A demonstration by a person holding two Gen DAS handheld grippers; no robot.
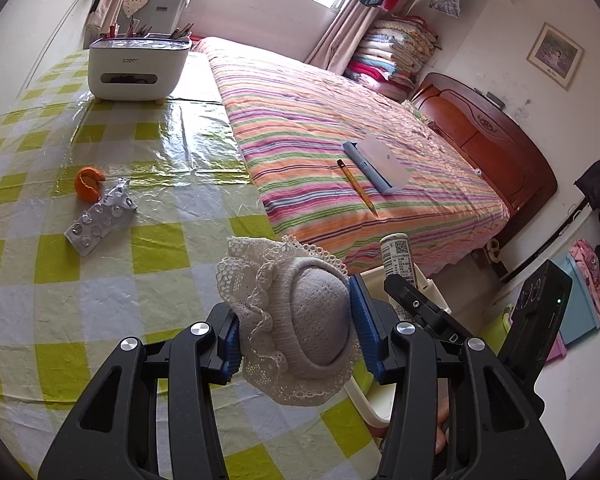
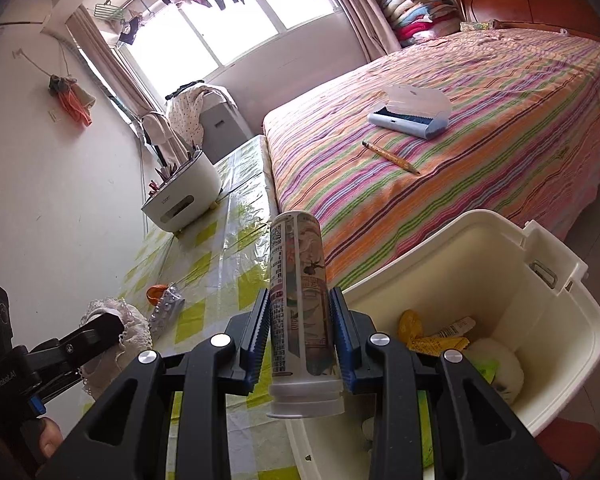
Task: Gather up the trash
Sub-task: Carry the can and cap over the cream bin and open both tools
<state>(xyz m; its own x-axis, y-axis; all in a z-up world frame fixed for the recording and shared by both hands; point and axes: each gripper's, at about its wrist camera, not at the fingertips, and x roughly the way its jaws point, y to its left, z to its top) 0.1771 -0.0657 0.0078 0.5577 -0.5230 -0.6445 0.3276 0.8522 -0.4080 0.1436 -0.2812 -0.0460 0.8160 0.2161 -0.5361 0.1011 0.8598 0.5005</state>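
Trash is lying on the glossy checked tablecloth [image 1: 100, 288]: a curled orange peel [image 1: 87, 184] beside a crinkled foil blister pack [image 1: 100, 220]. The left gripper [image 1: 296, 340] is squeezing a knitted grey sock with lace trim [image 1: 300, 328] between ribbed blue pads. The right gripper [image 2: 300, 344] is clamping a smooth printed cylindrical bottle [image 2: 300, 300], cap toward the camera, beside the cream plastic bin [image 2: 560, 340] holding wrappers.
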